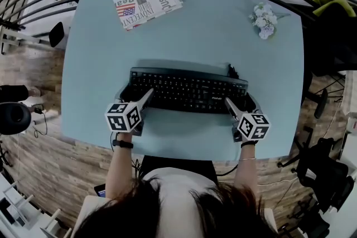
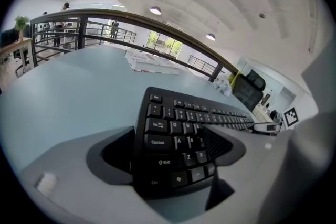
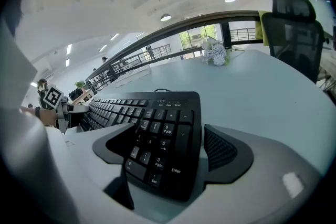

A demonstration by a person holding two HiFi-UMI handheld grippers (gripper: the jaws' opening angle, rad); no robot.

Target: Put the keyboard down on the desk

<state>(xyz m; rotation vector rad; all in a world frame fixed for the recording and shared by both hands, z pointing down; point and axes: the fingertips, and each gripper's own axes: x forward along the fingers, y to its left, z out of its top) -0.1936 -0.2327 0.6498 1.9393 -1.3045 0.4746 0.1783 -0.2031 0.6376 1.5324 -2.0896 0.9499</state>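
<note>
Pale blue desk (image 1: pixel 184 36), rounded corners, railing behind its far edge. Black keyboard (image 1: pixel 187 89) lies flat on the near half of the desk, long side across, cable leaving its far right corner. Left gripper (image 1: pixel 136 98) sits at the keyboard's left end and right gripper (image 1: pixel 241 104) at its right end, both angled down toward the desk, each with a marker cube on its back facing up. In the left gripper view the jaws stand wide. The keyboard's left end, from the Esc corner down to Ctrl, sits between them. One jaw is close beside the end edge, and the ribbed pad (image 2: pixel 218 144) of the other stands over the letter keys with no clear press on them. In the right gripper view the jaws are also wide, with the number-pad end between them. A thin pale strip of desk shows between the keyboard's end edge and the ribbed pad (image 3: pixel 218 148), so that pad is apart from it. The opposite jaw overlaps the number keys, and I cannot tell whether it touches them. At the far left of the desk lies a magazine (image 1: pixel 148 1) with flag print, well apart from the keyboard. At the far right is a small bunch of white flowers (image 1: pixel 263 20).
</note>
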